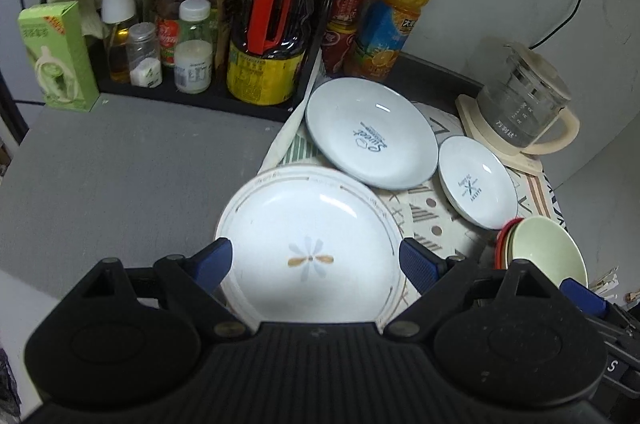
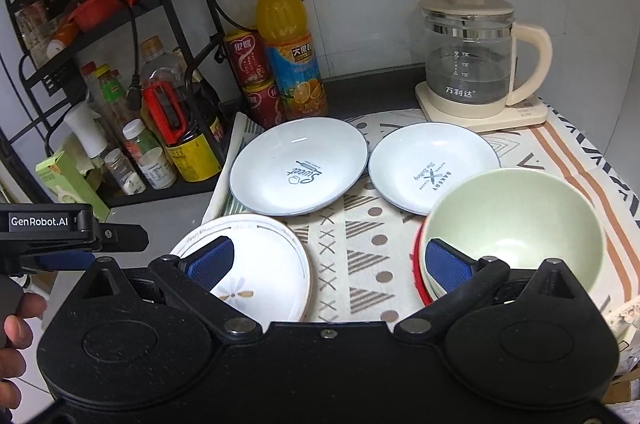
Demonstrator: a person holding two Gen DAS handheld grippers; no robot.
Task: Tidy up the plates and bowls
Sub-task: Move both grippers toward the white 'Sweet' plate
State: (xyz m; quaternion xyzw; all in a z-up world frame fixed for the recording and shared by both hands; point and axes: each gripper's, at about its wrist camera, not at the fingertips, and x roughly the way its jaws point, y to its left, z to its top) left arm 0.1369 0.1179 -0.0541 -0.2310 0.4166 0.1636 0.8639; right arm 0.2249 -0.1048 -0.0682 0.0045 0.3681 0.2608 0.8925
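A white plate with a flower motif lies on the patterned cloth, under my left gripper, which is open with its blue pads out past the plate's two sides. Behind it lie a pale blue "Sweet" plate and a smaller "Bakery" plate. A green bowl tops a stack with a red bowl at the right. My right gripper is open over the cloth between the flower plate and the bowl stack, holding nothing. The left gripper shows at the right wrist view's left edge.
A black rack with bottles, jars and a green box lines the back left. Red cans and an orange juice bottle stand behind the plates. A glass kettle sits on its base at the back right. Grey countertop lies left of the cloth.
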